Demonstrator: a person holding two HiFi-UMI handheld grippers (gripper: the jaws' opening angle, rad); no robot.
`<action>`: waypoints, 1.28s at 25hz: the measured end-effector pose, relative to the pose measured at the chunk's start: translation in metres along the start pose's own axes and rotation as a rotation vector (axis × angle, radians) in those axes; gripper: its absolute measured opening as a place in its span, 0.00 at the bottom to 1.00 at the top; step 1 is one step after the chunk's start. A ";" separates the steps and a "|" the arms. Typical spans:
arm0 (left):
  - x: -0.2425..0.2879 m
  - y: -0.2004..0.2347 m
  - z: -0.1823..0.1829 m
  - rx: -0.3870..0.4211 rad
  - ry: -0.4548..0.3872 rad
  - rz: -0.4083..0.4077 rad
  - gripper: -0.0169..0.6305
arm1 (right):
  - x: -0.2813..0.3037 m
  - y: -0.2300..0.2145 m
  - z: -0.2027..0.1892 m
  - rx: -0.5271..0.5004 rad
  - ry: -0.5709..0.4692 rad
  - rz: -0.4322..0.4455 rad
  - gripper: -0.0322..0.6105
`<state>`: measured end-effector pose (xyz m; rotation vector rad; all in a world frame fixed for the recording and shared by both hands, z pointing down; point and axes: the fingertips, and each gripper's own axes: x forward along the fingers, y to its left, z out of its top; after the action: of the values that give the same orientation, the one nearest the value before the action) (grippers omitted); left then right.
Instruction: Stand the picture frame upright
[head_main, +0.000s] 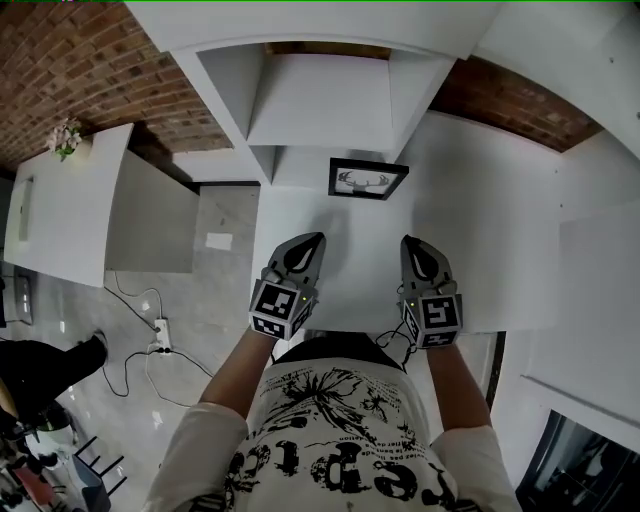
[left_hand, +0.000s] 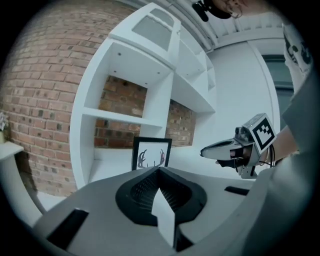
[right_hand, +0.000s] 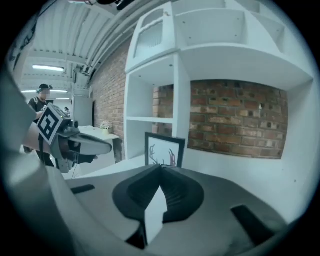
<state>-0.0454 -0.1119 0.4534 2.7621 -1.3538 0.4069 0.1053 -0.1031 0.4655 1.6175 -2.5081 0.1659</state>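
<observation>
The picture frame (head_main: 367, 179), black-edged with an antler print, stands upright at the back of the white table (head_main: 520, 270), close to the white shelf unit (head_main: 320, 100). It shows too in the left gripper view as the frame (left_hand: 151, 153) and in the right gripper view as the frame (right_hand: 164, 149). My left gripper (head_main: 318, 238) and right gripper (head_main: 408, 241) hover side by side over the table's near part, well short of the frame. Both are shut with nothing between the jaws. From the left gripper view the right gripper (left_hand: 204, 151) is visible; from the right one, the left gripper (right_hand: 109, 147).
A brick wall (head_main: 60, 70) runs behind the shelves. A second white table (head_main: 70, 200) with a small flower pot (head_main: 66, 137) stands at the left. Cables and a power strip (head_main: 158, 335) lie on the grey floor. A person (right_hand: 42, 107) stands far off.
</observation>
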 end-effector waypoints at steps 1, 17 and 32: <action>-0.008 -0.006 0.005 0.035 -0.002 0.001 0.04 | -0.008 0.008 0.006 -0.027 -0.020 0.007 0.06; -0.112 -0.032 0.063 0.002 -0.095 0.047 0.04 | -0.086 0.068 0.065 -0.035 -0.202 0.000 0.06; -0.134 -0.031 0.080 0.058 -0.142 0.051 0.04 | -0.097 0.084 0.062 0.026 -0.185 0.007 0.05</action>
<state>-0.0822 -0.0008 0.3454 2.8573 -1.4682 0.2606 0.0636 0.0078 0.3853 1.7069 -2.6568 0.0521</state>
